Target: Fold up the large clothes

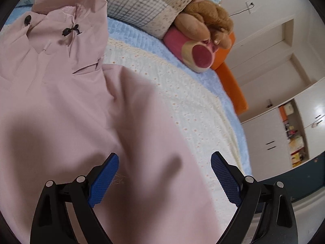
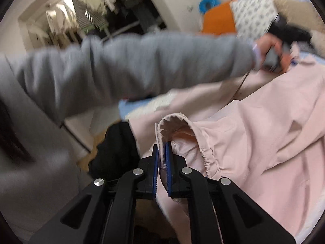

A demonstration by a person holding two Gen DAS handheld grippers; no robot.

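The right tool (image 2: 161, 154) is pinching the pink jacket's cuff (image 2: 174, 126) between its blue pads, the sleeve bunched just ahead of it. The left tool (image 1: 164, 162) hovers spread above the pink jacket (image 1: 61, 105) (hood at its far end), which lies across the bed (image 1: 193, 109).

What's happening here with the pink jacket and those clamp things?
A person is folding a pink hooded jacket spread on a bed, using a handheld two-finger gripper in each hand. The right gripper is clamped shut on the elastic cuff of one sleeve, which is lifted off the bed. The left gripper is wide open above the jacket's body and holds nothing. The person's grey sleeve reaches across towards the hood end. Pillows and a plush toy sit at the head of the bed.
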